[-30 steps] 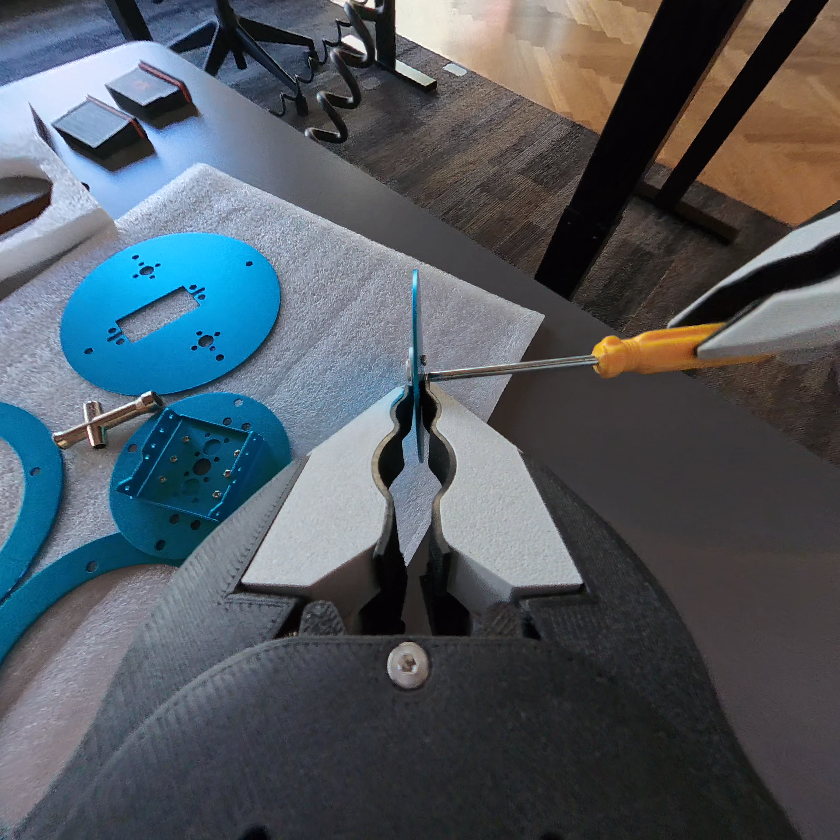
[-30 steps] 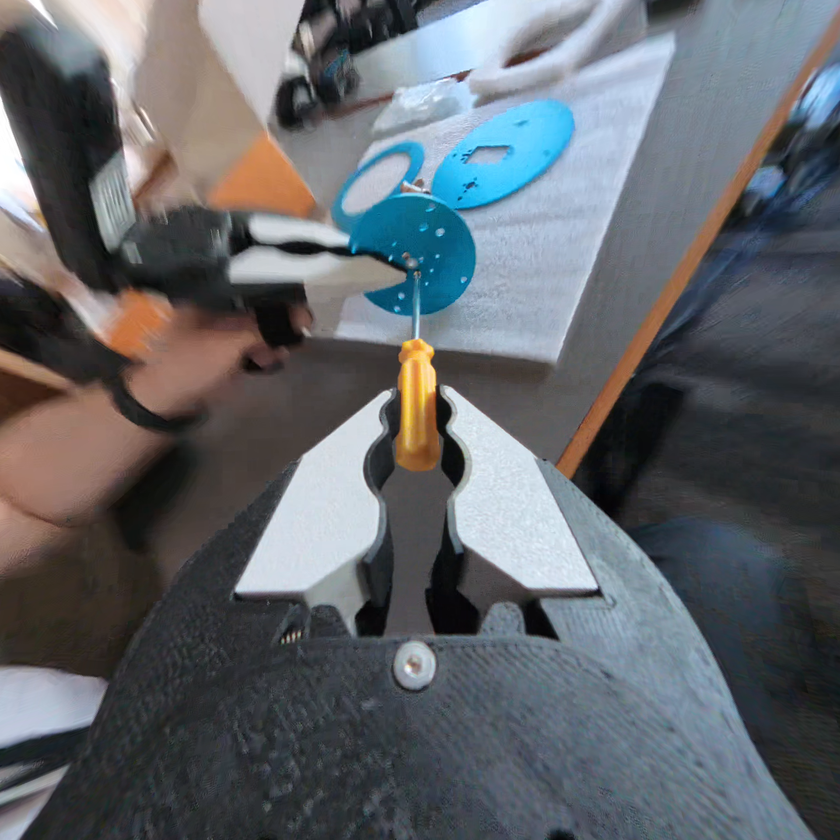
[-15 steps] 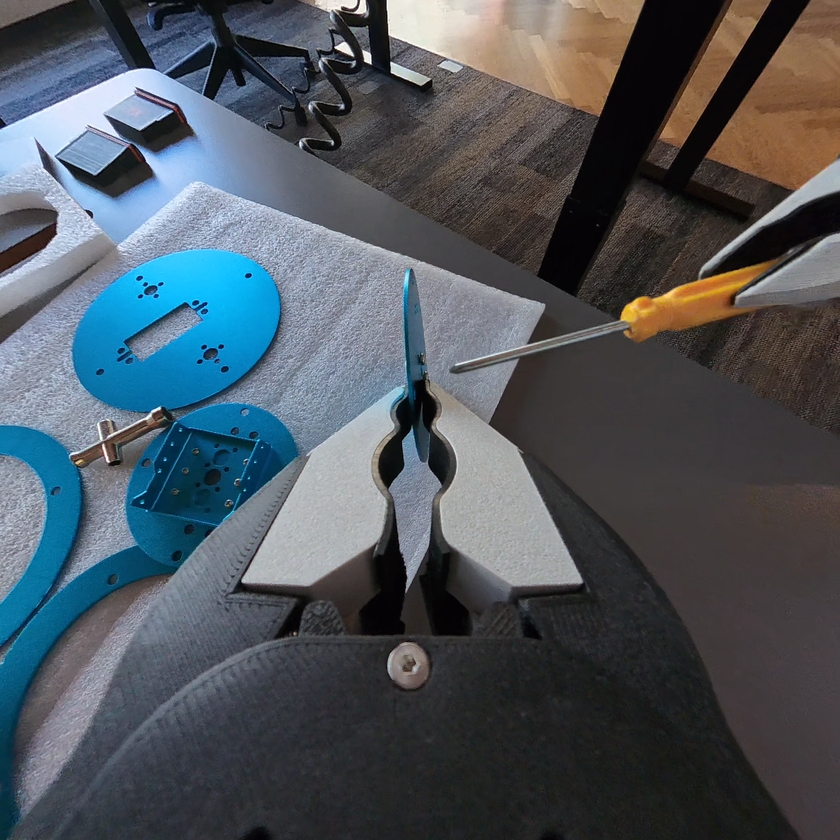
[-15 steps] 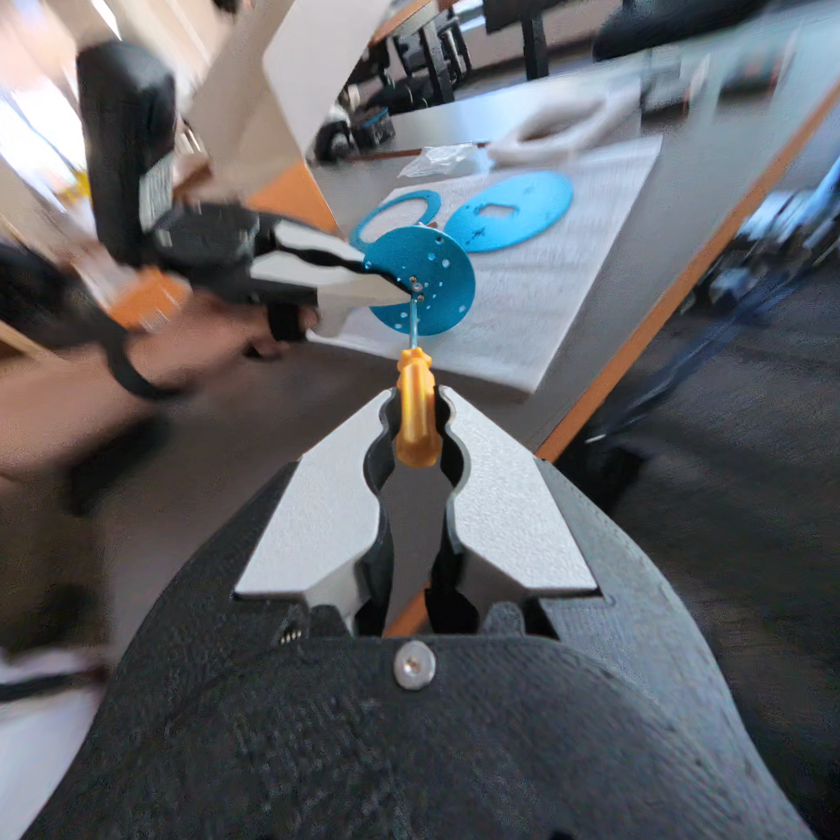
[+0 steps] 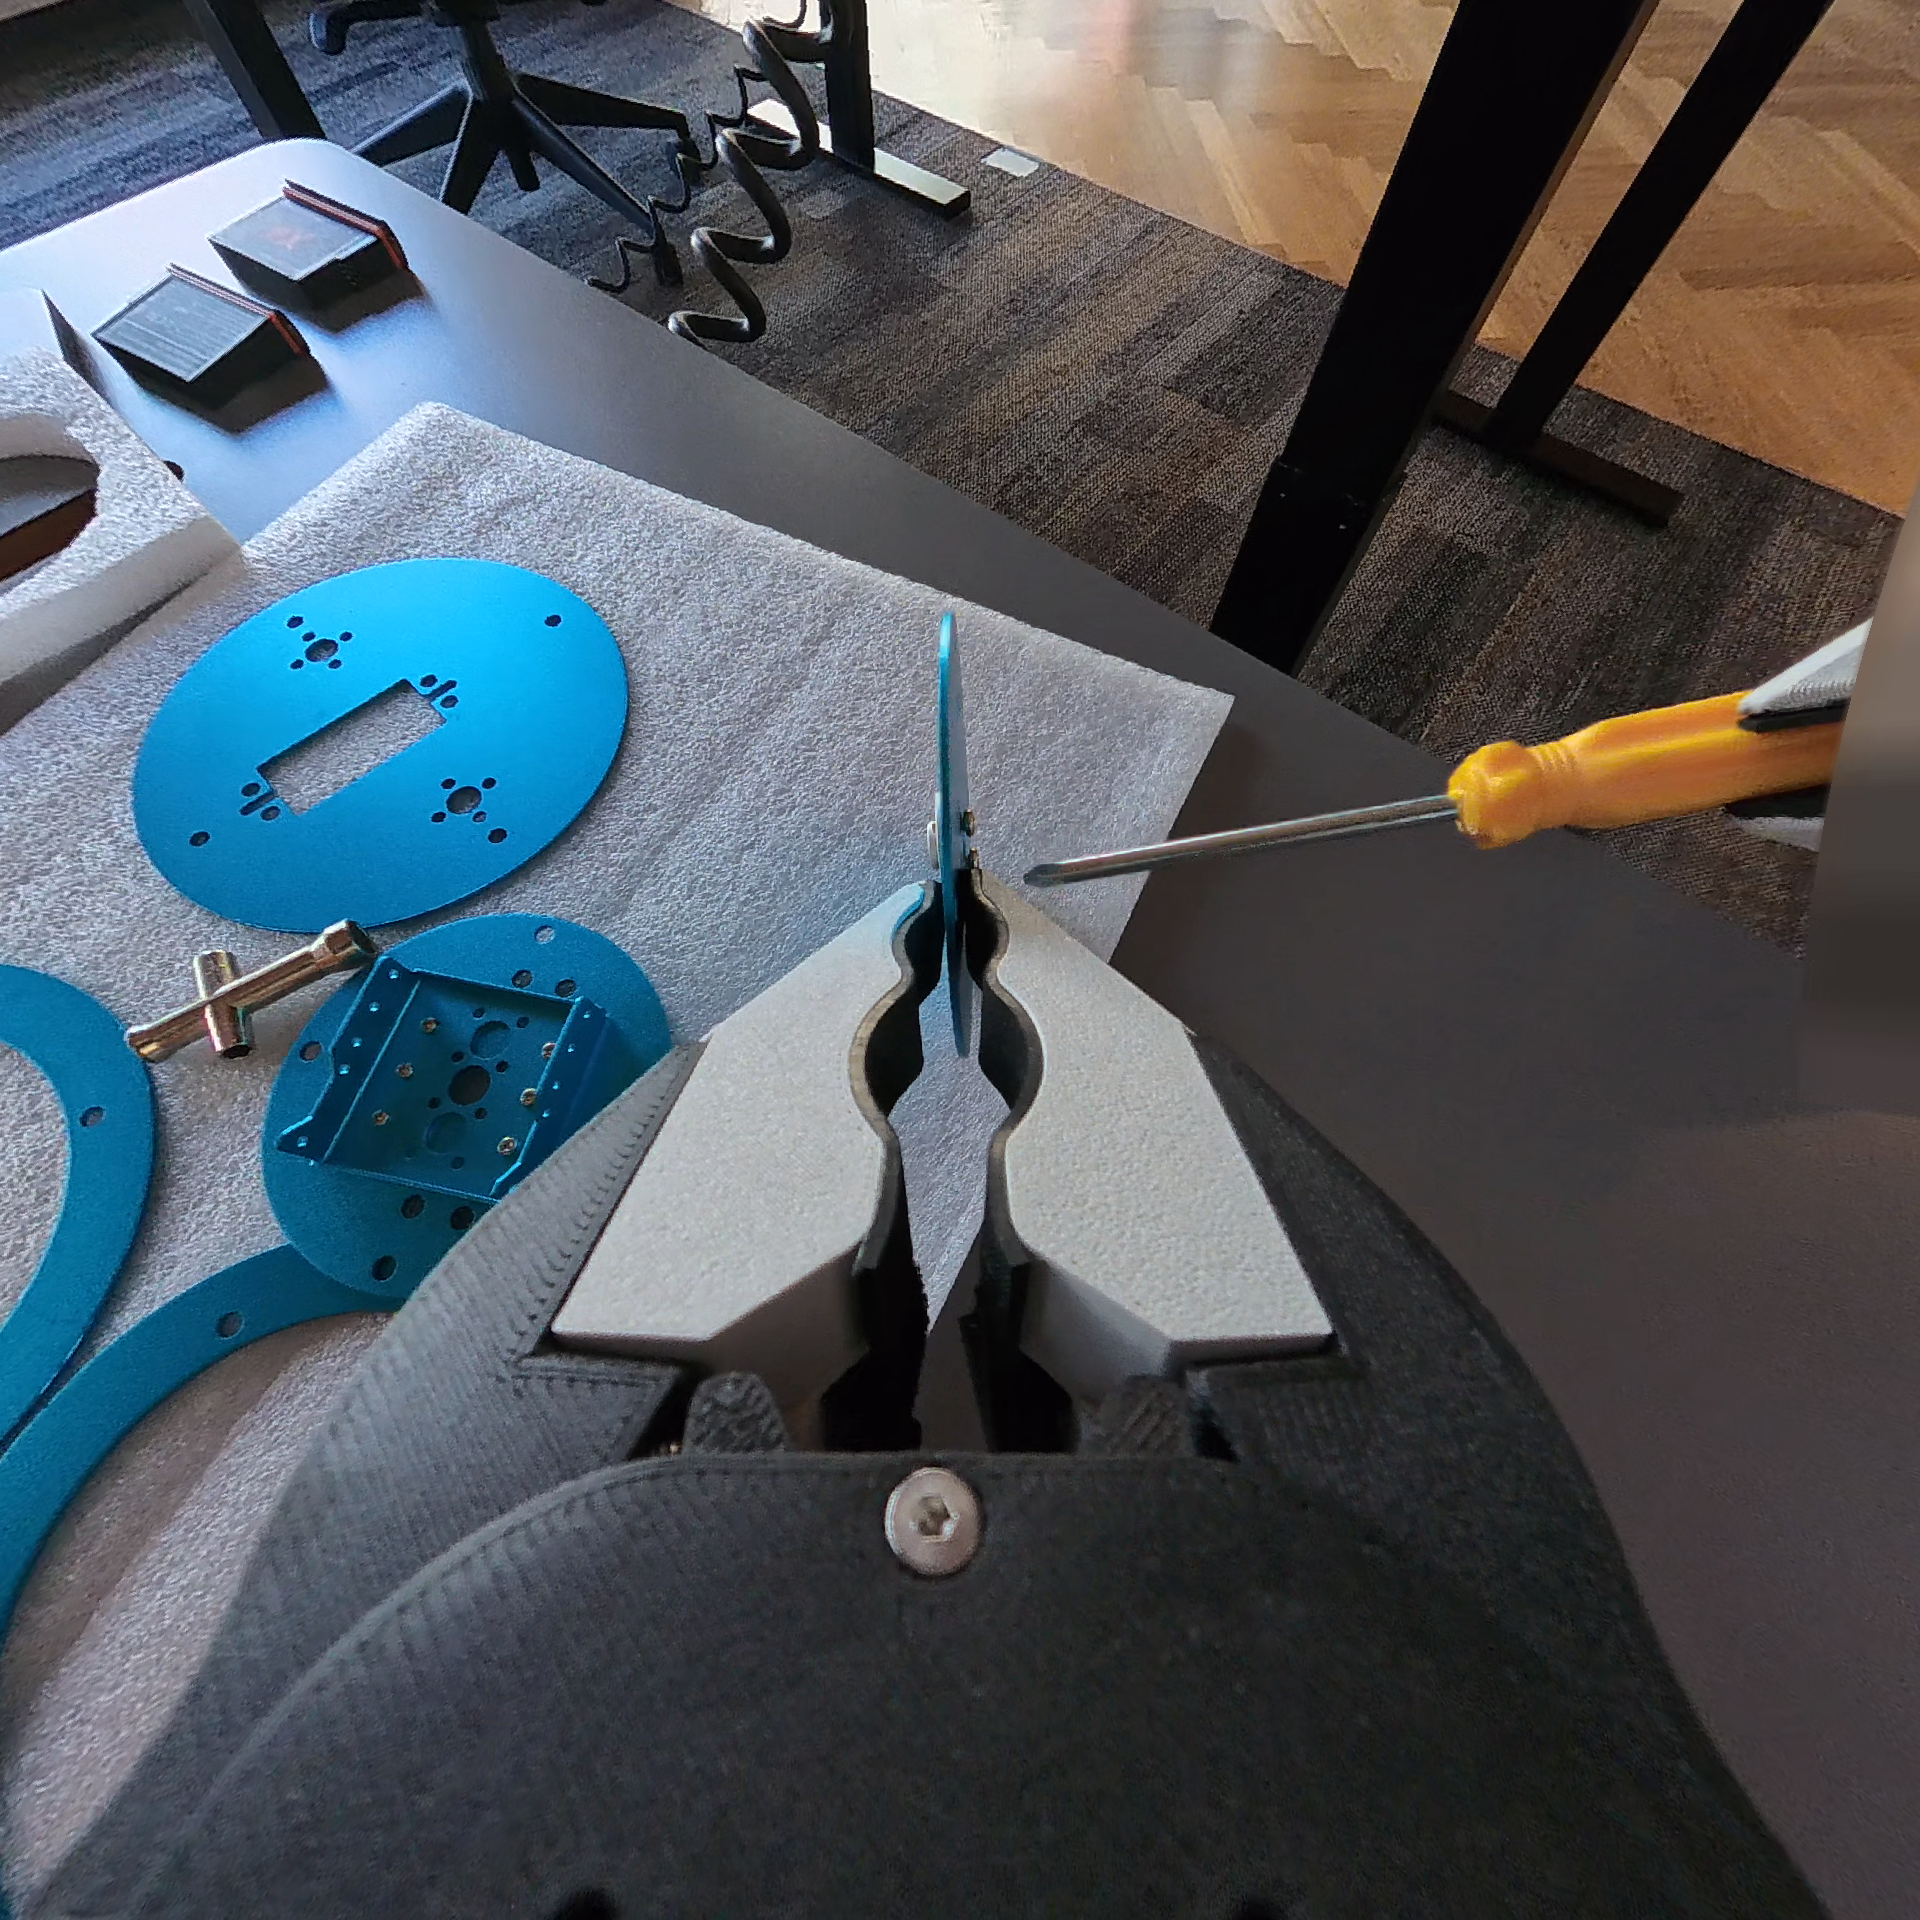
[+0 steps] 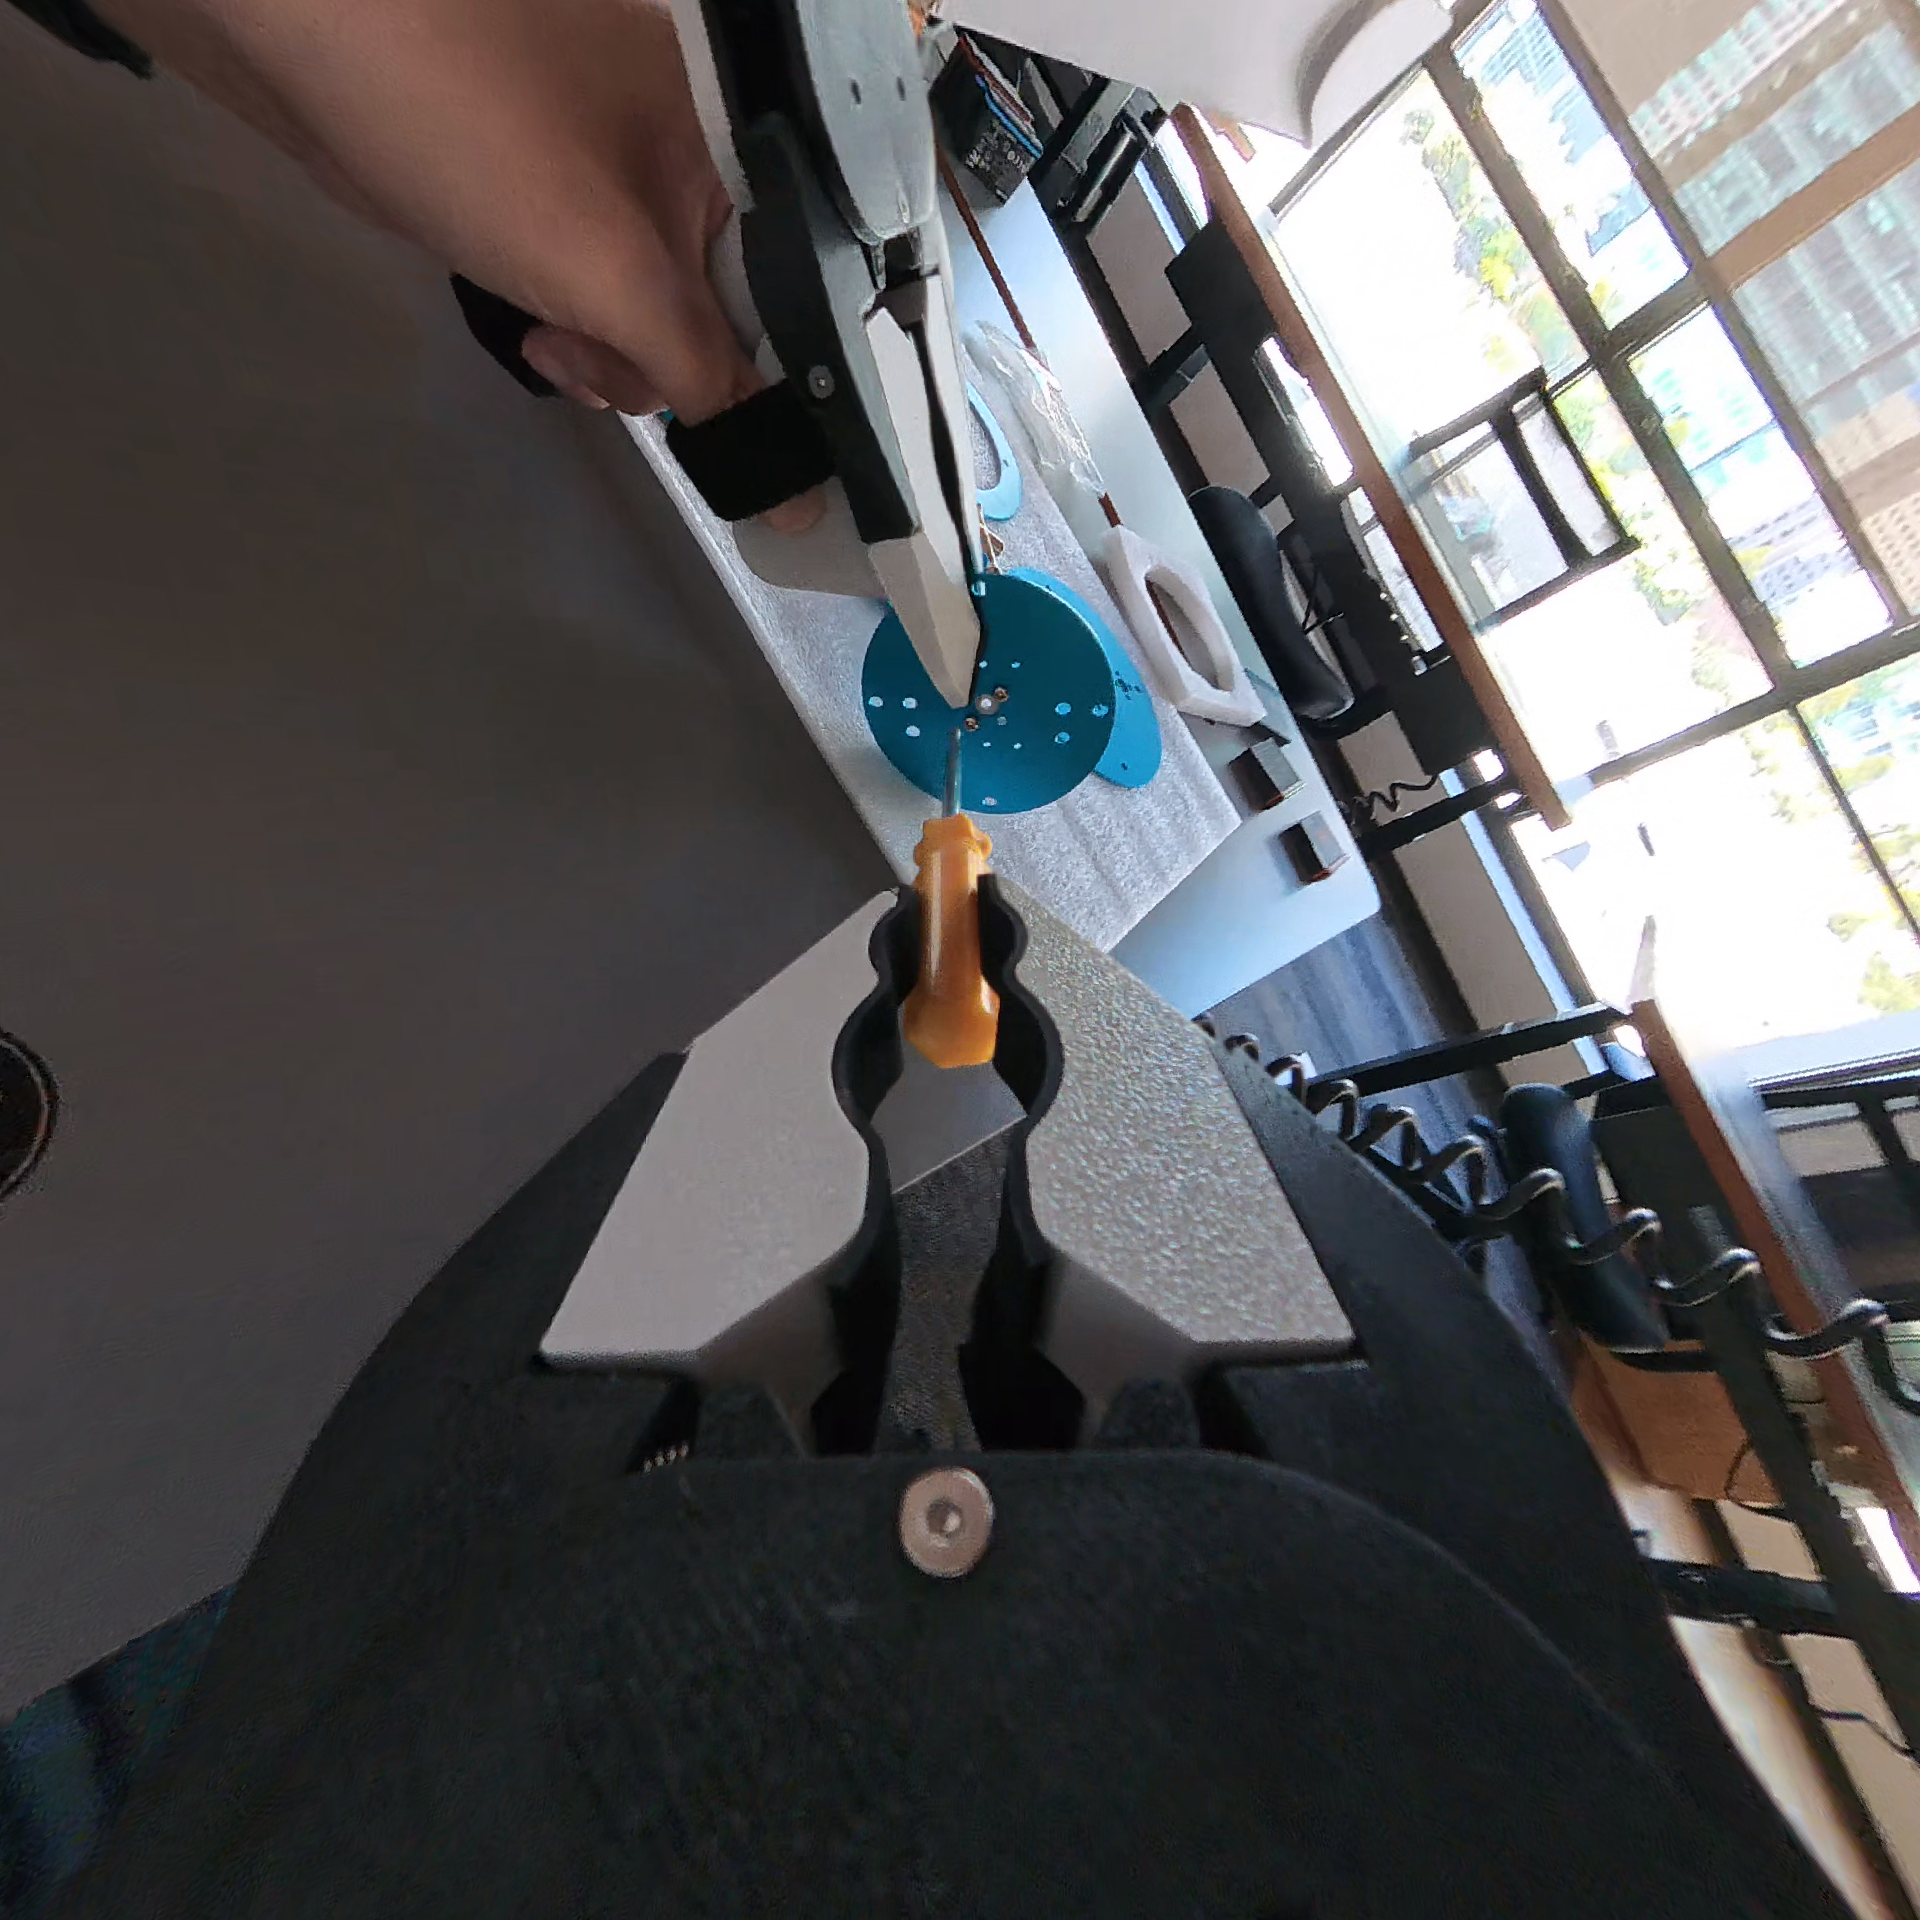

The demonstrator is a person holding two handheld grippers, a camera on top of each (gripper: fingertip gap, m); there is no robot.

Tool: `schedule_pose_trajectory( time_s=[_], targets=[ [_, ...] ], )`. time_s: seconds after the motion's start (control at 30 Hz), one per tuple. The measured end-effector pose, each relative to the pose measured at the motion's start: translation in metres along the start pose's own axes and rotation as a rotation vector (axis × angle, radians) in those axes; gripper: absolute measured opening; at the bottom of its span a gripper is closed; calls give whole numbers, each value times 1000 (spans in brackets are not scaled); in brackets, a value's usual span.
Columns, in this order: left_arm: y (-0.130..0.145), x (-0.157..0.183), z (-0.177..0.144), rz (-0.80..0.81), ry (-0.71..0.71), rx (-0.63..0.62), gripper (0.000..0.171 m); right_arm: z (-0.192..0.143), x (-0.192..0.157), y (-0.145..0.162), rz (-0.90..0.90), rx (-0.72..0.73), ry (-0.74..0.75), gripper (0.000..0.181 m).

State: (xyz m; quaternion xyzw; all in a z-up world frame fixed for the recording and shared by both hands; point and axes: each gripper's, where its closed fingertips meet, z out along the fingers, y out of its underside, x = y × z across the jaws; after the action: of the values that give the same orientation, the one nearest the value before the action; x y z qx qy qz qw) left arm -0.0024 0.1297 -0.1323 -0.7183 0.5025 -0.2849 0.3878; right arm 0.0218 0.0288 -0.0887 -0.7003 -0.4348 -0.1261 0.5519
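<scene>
My left gripper (image 5: 954, 896) is shut on the edge of a small blue round plate (image 5: 951, 748) and holds it upright, edge-on, above the white foam sheet (image 5: 727, 644). A small screw sits in the plate near my fingertips. My right gripper (image 6: 940, 914) is shut on the orange handle of a screwdriver (image 6: 945, 956). In the left wrist view the screwdriver (image 5: 1621, 764) comes in from the right, its tip a short gap from the plate. In the right wrist view the plate (image 6: 1023, 717) faces me, with the left gripper (image 6: 951, 665) clamped on it.
On the foam lie a large blue plate with a rectangular cut-out (image 5: 384, 743), a blue plate with a bracket (image 5: 457, 1091), blue rings (image 5: 62, 1164) and a metal cross wrench (image 5: 249, 987). Two dark small blocks (image 5: 197, 343) sit on the grey table (image 5: 1455, 1039). Black table legs (image 5: 1392, 260) stand beyond its edge. One gripper's finger ends stand about 12 cm off the other's. The metal cross wrench (image 5: 249, 987) is about 15 cm from my left fingertips and 25 cm from my right.
The screwdriver tip was on the plate's screw a second ago; it has drawn back to the right and now stands just off the plate. The right wrist view has rolled strongly.
</scene>
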Motion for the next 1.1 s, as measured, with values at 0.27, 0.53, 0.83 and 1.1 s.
schedule_pose_trajectory(
  time_s=[0.27, 0.53, 0.83, 1.1],
  targets=[
    [0, 0, 0, 2, 5, -1, 3, 6, 4, -3, -136, -11, 40, 10],
    [0, 0, 0, -3, 7, 0, 2, 9, -1, -3, -183, -24, 30, 10],
    [0, 0, 0, -1, 9, 1, 2, 11, -3, -2, -205, -29, 33, 10],
    [0, -1, 0, -5, 14, 0, 3, 12, -5, 0, -378, -21, 40, 10]
  ],
)
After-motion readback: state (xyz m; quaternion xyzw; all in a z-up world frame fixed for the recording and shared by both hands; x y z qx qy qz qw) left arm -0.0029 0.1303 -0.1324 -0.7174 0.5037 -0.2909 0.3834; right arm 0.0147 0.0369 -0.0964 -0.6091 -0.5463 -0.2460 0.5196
